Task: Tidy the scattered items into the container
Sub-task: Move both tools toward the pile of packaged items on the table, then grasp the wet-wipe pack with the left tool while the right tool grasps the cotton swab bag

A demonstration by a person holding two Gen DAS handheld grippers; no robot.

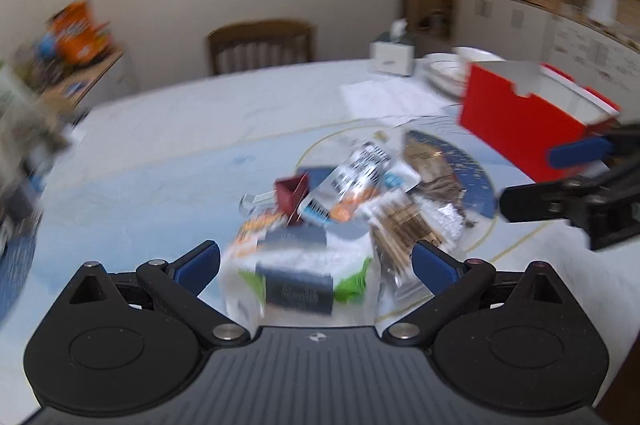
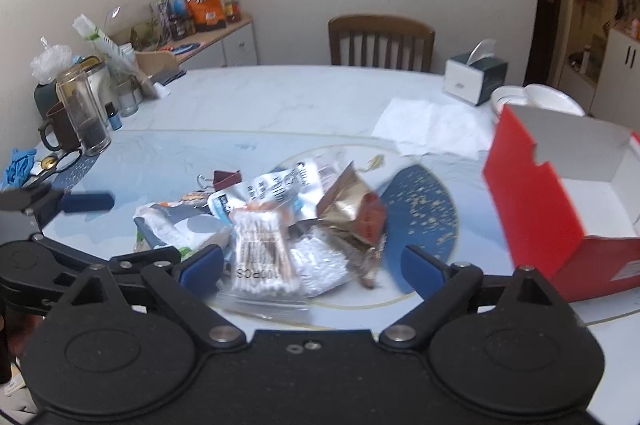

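So, fingers: left gripper (image 1: 316,265) and right gripper (image 2: 312,265) both spread wide, holding nothing.
Pile: cotton swab pack (image 2: 262,253) and snack packets heaped left of the red box (image 2: 560,209).
Box: open-topped, probably ready for drop-ins.
Desk (image 2: 280,97): carries everything.

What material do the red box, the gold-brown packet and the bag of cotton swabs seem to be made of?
Red box: probably cardboard, glossy red outside, matt white inside; thin cut edges with a notch.
Gold-brown packet: likely metallised foil or plastic film; it shines and creases sharply.
Bag of cotton swabs: clear thin plastic, since the swabs show through; the sticks look wooden, though blur leaves this uncertain.
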